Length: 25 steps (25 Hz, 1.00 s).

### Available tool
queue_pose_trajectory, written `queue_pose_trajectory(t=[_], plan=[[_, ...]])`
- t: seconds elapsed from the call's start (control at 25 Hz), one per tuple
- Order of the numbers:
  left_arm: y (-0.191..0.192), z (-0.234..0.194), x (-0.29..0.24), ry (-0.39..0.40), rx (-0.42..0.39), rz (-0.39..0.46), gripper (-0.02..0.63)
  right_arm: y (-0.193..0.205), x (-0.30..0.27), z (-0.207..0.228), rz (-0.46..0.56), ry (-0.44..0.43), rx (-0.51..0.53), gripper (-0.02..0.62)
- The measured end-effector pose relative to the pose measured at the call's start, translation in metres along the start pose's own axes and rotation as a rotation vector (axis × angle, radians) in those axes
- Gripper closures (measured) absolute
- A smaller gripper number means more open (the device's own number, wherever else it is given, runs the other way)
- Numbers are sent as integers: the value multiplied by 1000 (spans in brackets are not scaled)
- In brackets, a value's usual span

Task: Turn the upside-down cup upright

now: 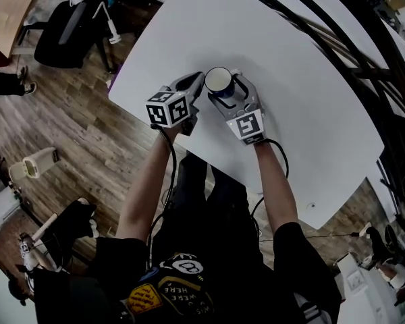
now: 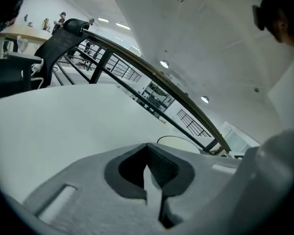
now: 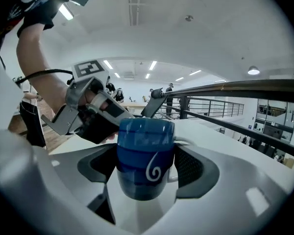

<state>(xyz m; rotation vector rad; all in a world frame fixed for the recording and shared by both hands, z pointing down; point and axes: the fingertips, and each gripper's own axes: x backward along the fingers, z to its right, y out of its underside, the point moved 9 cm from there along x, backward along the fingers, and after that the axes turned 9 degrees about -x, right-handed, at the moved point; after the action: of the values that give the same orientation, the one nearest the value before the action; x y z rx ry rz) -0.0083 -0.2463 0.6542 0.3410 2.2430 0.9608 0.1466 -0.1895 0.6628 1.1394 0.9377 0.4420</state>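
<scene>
A blue cup [image 3: 146,155] with a white swirl stands mouth up between my right gripper's [image 3: 146,173] jaws, which are shut on its sides. From the head view the cup's [image 1: 218,80] white inside faces up over the white table [image 1: 304,66], near its front left edge. My right gripper [image 1: 225,86] reaches in from below. My left gripper [image 1: 198,82] sits just left of the cup, its tips near the rim. In its own view the left gripper [image 2: 149,161] is shut with nothing between the jaws. Whether the cup's base rests on the table is hidden.
The table's edge [image 1: 148,117] runs close below both grippers, with wooden floor [image 1: 74,113] beyond it. A black office chair [image 1: 71,25] stands at the upper left. A dark railing [image 1: 337,39] crosses behind the table. Cables trail from both grippers along the person's forearms.
</scene>
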Motion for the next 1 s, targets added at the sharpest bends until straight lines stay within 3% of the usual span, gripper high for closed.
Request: queue_pose_trajectory(t=[0.24, 0.6, 0.84, 1.0], plan=[[3, -3, -4, -6, -55, 28, 603, 3, -11, 6, -25, 12, -17, 227], [5, 14, -7, 55, -134, 27, 601, 21, 2, 4, -117, 40, 21, 229], [13, 8, 2, 0, -120, -3, 601, 31, 8, 2, -128, 41, -13, 233], [21, 12, 28, -48, -100, -14, 601, 42, 45, -1, -158, 102, -93, 289]])
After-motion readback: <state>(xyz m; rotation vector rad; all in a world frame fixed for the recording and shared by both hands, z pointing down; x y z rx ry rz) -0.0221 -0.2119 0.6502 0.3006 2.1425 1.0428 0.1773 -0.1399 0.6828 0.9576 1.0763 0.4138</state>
